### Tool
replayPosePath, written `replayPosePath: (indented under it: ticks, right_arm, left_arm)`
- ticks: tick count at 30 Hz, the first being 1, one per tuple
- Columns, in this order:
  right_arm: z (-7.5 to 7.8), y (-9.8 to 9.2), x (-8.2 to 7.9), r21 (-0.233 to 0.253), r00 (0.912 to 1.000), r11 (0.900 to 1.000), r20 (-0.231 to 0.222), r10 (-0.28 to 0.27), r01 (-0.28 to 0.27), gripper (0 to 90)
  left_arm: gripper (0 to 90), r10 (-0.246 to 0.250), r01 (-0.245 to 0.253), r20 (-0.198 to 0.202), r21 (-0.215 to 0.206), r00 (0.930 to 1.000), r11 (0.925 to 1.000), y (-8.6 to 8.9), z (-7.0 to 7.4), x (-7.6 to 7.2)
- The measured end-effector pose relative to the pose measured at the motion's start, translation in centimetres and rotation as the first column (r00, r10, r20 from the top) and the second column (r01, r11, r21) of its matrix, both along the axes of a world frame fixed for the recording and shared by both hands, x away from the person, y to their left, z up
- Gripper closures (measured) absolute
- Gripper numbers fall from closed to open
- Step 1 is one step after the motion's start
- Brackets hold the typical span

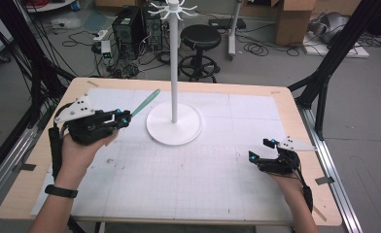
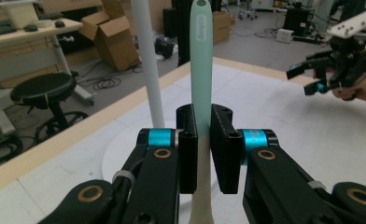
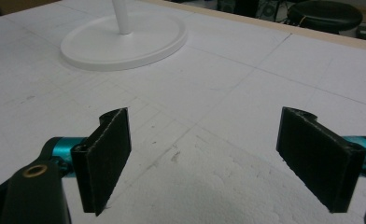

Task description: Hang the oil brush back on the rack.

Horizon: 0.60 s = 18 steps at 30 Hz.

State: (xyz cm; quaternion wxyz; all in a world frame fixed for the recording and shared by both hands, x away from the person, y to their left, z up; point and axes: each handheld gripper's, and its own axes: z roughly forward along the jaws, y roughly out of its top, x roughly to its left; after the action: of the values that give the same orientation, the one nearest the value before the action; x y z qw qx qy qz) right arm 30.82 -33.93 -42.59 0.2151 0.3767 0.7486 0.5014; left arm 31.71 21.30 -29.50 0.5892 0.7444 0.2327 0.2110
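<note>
Left hand-held gripper [image 2: 202, 149] clamped on a mint-green toothbrush-like handle [image 2: 201, 70], gripped low on its shaft; handle projects up and away toward the white stand's pole [image 2: 146, 60]. From the high view, this hand-held gripper [image 1: 124, 118] sits over the table's [image 1: 281, 104] left side, handle tip [image 1: 147, 102] just left of the stand's round base [image 1: 174, 127]. Right hand-held gripper [image 3: 218, 158] spread wide, nothing between its pads, low over the white gridded mat [image 1: 179, 179] at near right.

Pale mint-green plastic spatula handle [image 2: 201, 70], cream toward its base. White round-based metal stand [image 1: 174, 127]. White foam mat [image 1: 188, 170] faintly gridded. Black gripper pads [image 3: 104, 158], cyan collars.
</note>
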Motion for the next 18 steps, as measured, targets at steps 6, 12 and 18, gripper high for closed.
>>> replayPosePath:
  ticks: [6,12,18]
  right_arm:
    - [0.1,-0.1,0.0,0.001,1.0,1.0,0.003,-0.003,0.003,17.3]
    - [0.0,0.0,0.0,-0.002,1.0,1.0,0.002,-0.001,0.001,17.3]
    - [0.0,0.0,0.1,0.0,1.0,1.0,0.006,-0.001,0.001,17.3]
  left_arm:
    - [81.8,0.017,-0.016,0.038,-0.04,0.9991,0.9991,-0.1,1.9,0.5]
    - [81.7,0.049,-0.043,0.065,-0.087,0.9967,0.9953,-0.1,3.5,1.4]
    - [81.7,0.076,-0.064,0.106,-0.111,0.9914,0.9917,-0.5,5.1,1.7]
